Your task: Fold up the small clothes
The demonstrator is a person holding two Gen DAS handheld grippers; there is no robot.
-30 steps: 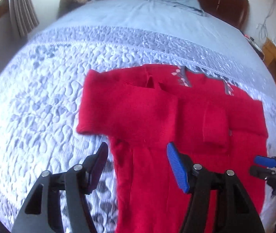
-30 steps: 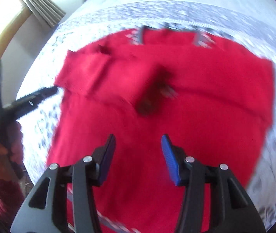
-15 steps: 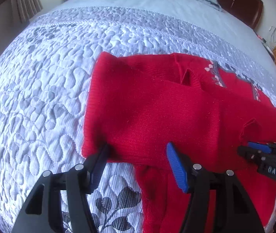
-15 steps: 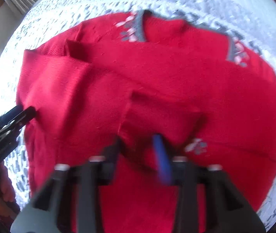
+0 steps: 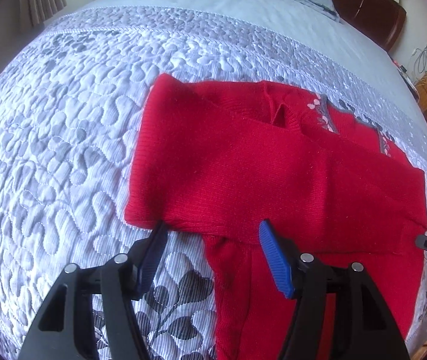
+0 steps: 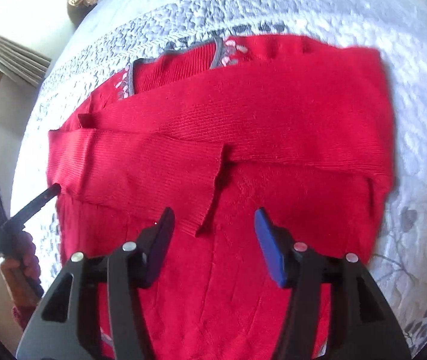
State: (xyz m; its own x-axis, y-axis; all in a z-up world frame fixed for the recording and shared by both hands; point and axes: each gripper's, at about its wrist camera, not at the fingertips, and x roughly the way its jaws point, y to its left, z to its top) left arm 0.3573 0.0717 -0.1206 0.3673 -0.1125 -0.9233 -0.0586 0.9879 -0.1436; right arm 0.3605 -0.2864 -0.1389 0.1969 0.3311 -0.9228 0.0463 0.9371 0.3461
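The red sweater (image 5: 273,174) is laid flat on the quilted bedspread (image 5: 63,135), sleeves folded across its chest. The left gripper (image 5: 210,240) is held unclenched over the sweater's folded sleeve edge, nothing grasped. The right gripper (image 6: 213,225), jaws just reopened and empty, is positioned above the sleeve cuff (image 6: 207,207).

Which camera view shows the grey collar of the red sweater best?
The right wrist view: the grey collar shows as a nearly whole loop with its pink pattern. The left wrist view shows only two short strips of it, far off to the right.
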